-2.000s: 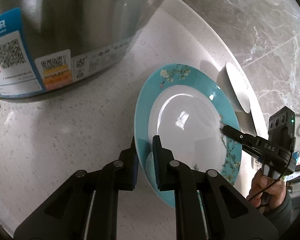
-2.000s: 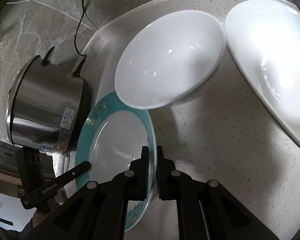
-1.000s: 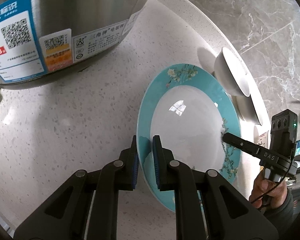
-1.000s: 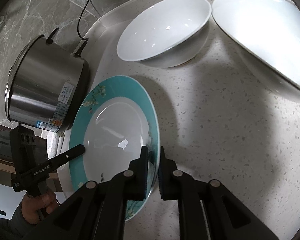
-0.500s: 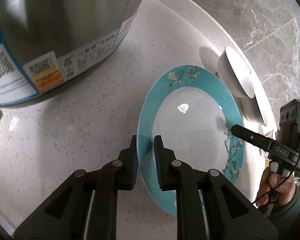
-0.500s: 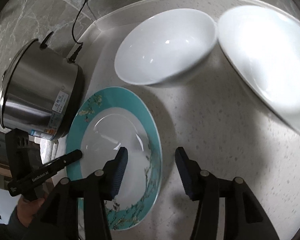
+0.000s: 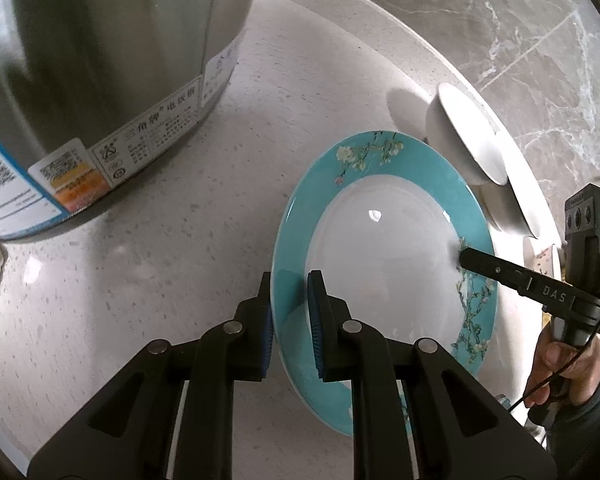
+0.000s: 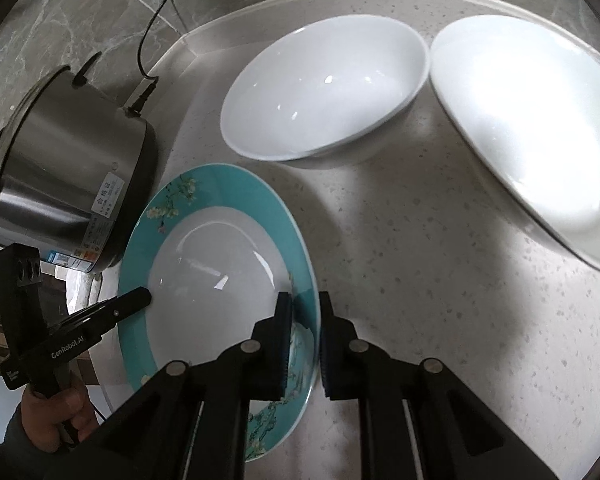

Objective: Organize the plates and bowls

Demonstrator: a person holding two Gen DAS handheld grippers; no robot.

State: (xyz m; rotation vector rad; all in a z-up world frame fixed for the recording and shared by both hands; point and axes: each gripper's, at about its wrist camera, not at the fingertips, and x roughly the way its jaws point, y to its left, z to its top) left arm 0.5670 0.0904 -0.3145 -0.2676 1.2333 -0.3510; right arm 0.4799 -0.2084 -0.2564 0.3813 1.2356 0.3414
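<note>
Far left on the speckled pale counter (image 8: 420,280), a steel cooker pot (image 8: 72,184) with printed labels and a black power cord (image 8: 156,16) plugged in behind. Just right of it, the teal plate (image 8: 228,196), gripped at two opposite edges. On its pot-side edge, the left gripper (image 7: 290,316), jaws narrow and clamped on the teal rim, one blue pad under the rim and one on the upper face. On the opposite edge, the right gripper (image 8: 302,336), jaws just closed in again and now pinching the rim between the pads. Broad turquoise border on the plate, sprigs of pale blossom at two spots along it, a glossy white well with light glints; seemingly tipped slightly rather than lying flat, though hard to tell through the fisheye. Beyond the plate, a deep white bowl (image 8: 324,88), close to the rim but apart from it. Farther right, a large white plate (image 8: 540,132), its edge just beside the bowl. At the frame edges, a hand (image 7: 568,372) on each gripper handle.
</note>
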